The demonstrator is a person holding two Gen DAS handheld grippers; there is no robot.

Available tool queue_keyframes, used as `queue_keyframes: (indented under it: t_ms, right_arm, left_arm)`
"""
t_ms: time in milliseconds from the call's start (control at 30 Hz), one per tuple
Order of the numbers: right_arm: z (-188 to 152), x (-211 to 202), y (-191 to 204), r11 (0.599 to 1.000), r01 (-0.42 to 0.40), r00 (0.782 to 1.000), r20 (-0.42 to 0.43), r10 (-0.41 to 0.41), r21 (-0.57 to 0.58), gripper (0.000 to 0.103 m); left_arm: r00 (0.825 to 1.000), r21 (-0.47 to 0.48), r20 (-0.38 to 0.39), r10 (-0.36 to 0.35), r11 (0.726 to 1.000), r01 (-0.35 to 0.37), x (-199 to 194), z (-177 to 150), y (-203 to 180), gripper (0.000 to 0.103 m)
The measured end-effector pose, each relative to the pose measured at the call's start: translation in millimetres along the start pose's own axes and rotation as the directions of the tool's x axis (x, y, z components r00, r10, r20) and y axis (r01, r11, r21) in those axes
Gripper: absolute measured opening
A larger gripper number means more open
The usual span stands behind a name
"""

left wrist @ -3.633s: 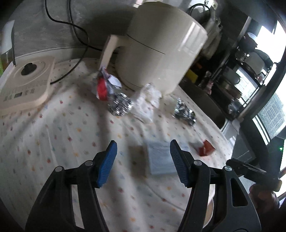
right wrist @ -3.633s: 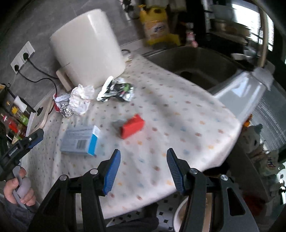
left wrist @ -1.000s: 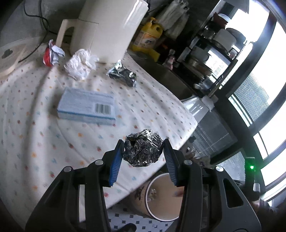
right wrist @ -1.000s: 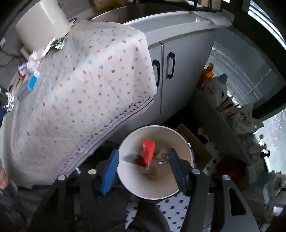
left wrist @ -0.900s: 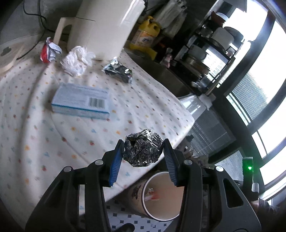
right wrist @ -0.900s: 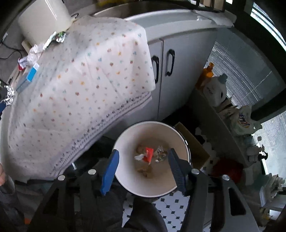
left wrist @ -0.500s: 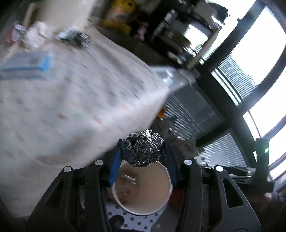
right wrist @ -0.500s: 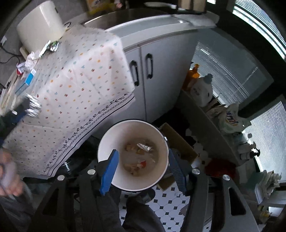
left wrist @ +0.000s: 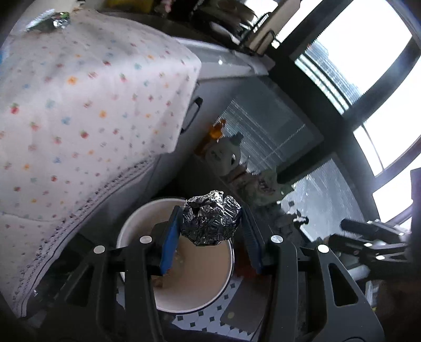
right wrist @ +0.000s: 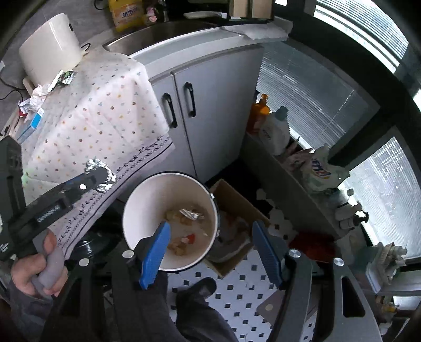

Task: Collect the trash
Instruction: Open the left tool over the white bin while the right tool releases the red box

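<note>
crumpled foil ball (left wrist: 211,217), clamped between the pads of the left gripper (left wrist: 212,238) and carried off the counter's cloth-draped front edge to hang above the white waste bin (right wrist: 147,202) for dropping; right gripper (right wrist: 210,248), jaws just widened, empty, over the bin.

- Your left gripper (left wrist: 211,240) has its blue pads clamped on a crumpled foil ball (left wrist: 210,218).
- The ball hangs above the open white bin (left wrist: 181,294), which stands on the black-and-white tiled floor (left wrist: 208,318).
- To your left, the dotted cloth (left wrist: 86,105) drapes over the surface edge.
- A foil wrapper (left wrist: 48,21) lies at the cloth's far end.
</note>
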State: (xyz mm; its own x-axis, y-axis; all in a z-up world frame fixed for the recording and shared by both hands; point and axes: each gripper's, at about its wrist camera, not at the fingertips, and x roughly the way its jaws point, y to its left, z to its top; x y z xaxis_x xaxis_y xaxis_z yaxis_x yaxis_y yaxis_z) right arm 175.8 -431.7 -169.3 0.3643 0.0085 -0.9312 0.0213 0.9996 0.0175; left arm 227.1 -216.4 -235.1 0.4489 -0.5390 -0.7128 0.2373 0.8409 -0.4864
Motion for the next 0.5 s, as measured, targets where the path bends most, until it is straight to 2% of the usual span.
queue_keyframes:
  t_ms: [67, 133, 167, 200, 300, 500]
  right_arm:
    - [-1, -3, -4, 1.000, 0.006, 1.000, 0.005, -0.006, -0.001, 0.067]
    - [-2, -5, -9, 1.000, 0.010, 1.000, 0.011, -0.011, 0.006, 0.067]
    - [-2, -5, -11, 1.000, 0.010, 1.000, 0.012, -0.010, 0.012, 0.067]
    - [-3, -4, -14, 1.000, 0.007, 1.000, 0.011, -0.007, 0.021, 0.067]
    - [-2, -5, -20, 0.999, 0.010, 1.000, 0.013, -0.011, 0.037, 0.067]
    - [6, -10, -28, 0.998, 0.007, 0.999, 0.033, -0.009, 0.063, 0.067]
  left_arm:
    - [0.999, 0.008, -0.032, 0.003, 1.000, -0.003, 11, -2, -6, 0.046]
    - [0.997, 0.020, -0.079, 0.012, 1.000, -0.011, 22, -3, -12, 0.052]
    - [0.996, 0.023, -0.089, 0.020, 1.000, -0.018, 25, -4, -13, 0.072]
    - [0.996, 0.024, -0.085, 0.038, 0.999, -0.036, 25, -3, -16, 0.085]
    - [0.997, 0.033, -0.055, 0.048, 0.998, -0.046, 21, 2, -28, 0.089]
    - [0.995, 0.064, -0.061, 0.085, 0.995, -0.081, 21, 12, -45, 0.089]
